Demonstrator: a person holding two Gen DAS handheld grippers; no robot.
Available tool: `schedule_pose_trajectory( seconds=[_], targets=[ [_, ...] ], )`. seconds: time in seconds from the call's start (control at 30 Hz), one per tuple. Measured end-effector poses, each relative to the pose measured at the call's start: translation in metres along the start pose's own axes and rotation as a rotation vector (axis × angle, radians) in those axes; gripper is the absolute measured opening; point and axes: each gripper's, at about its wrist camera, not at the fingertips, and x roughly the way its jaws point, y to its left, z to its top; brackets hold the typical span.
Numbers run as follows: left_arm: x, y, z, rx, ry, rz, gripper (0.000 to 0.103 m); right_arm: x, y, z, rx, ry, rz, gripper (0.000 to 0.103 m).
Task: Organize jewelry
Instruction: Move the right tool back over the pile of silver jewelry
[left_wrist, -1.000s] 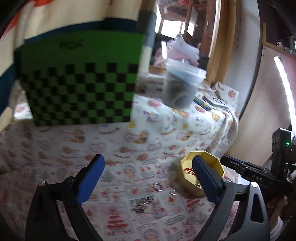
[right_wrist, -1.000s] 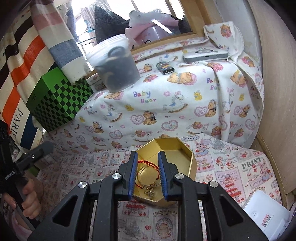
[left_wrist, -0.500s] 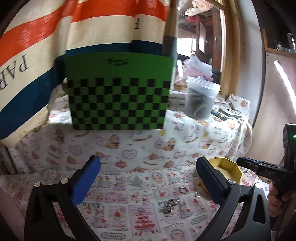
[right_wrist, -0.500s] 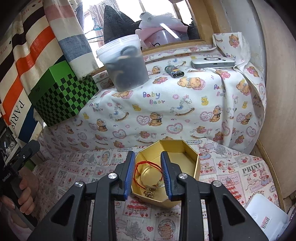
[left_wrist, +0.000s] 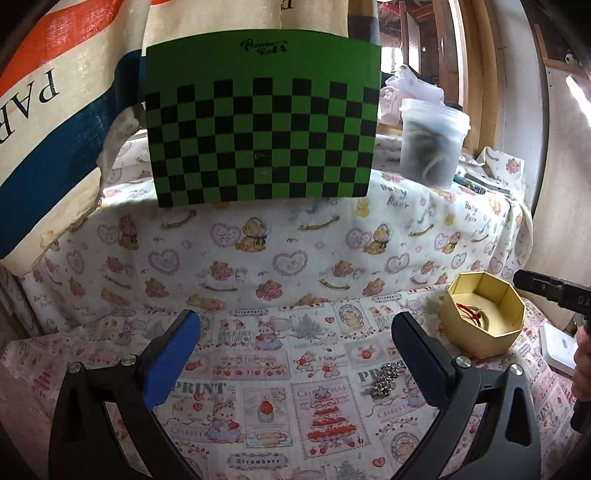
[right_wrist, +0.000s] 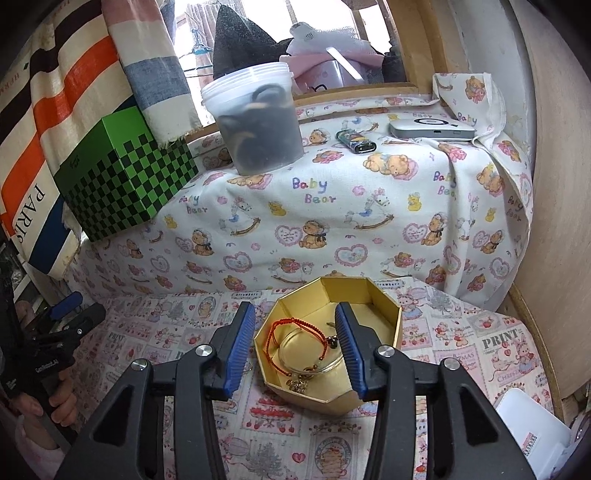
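Note:
A gold octagonal box (right_wrist: 384, 400) sits on the printed cloth and holds a red cord bracelet (right_wrist: 280, 328), a thin gold bangle (right_wrist: 325, 367) and a small charm (right_wrist: 298, 386). My right gripper (right_wrist: 294, 314) hovers over the box's left half. Its jaws are opening and nothing is pressed between the pads. A silver chain (left_wrist: 386, 376) lies on the cloth just inside the right finger of my left gripper (left_wrist: 295, 332), which is wide open and holds nothing. The same box (left_wrist: 491, 339) is at the right of the left wrist view.
A green checkered box (left_wrist: 258, 129) and a lidded plastic tub (right_wrist: 258, 125) stand on the raised, bear-print shelf behind. A lighter (right_wrist: 356, 142) and a flat grey device (right_wrist: 430, 129) lie there too. A white box (right_wrist: 528, 432) sits at the right front. A striped bag (left_wrist: 55, 110) hangs at the left.
The right jaws have spread wider over the gold box, with the bracelet lying loose inside. The left gripper has dropped and swung, so the silver chain now sits near its right finger.

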Motion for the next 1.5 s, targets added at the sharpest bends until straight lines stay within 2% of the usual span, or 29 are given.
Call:
schedule_pose_trajectory(
  seconds=[0.23,0.6,0.93,1.07,1.13,1.3,1.37,1.43,1.5],
  targets=[
    [0.001,-0.005,-0.001,0.021,0.000,-0.007,0.102,0.001,0.001,-0.001,-0.011,0.002,-0.010,0.052],
    [-0.003,0.002,0.001,-0.007,-0.006,-0.007,0.102,0.001,0.005,-0.003,-0.024,-0.004,-0.019,0.058],
    [-0.014,0.006,0.003,-0.031,-0.048,-0.003,0.102,0.000,0.006,-0.003,-0.029,-0.021,-0.019,0.078],
    [-0.015,0.006,0.004,-0.044,-0.047,0.012,0.102,-0.001,0.008,-0.004,-0.033,-0.022,-0.022,0.080],
    [-0.014,0.009,0.004,-0.060,-0.037,0.024,0.102,-0.001,0.013,-0.005,-0.022,-0.010,-0.022,0.080],
    [-0.009,0.022,0.004,-0.123,0.004,0.069,0.102,0.000,0.050,-0.005,-0.092,0.034,0.062,0.080],
    [-0.006,0.026,0.004,-0.130,0.028,0.111,0.102,0.006,0.066,-0.007,-0.125,0.070,0.089,0.080],
    [0.002,0.029,0.003,-0.116,0.087,0.181,0.102,0.018,0.084,-0.009,-0.169,0.111,0.097,0.080],
    [0.004,0.033,0.001,-0.130,0.084,0.182,0.102,0.029,0.097,-0.012,-0.198,0.140,0.086,0.080]
  ],
)
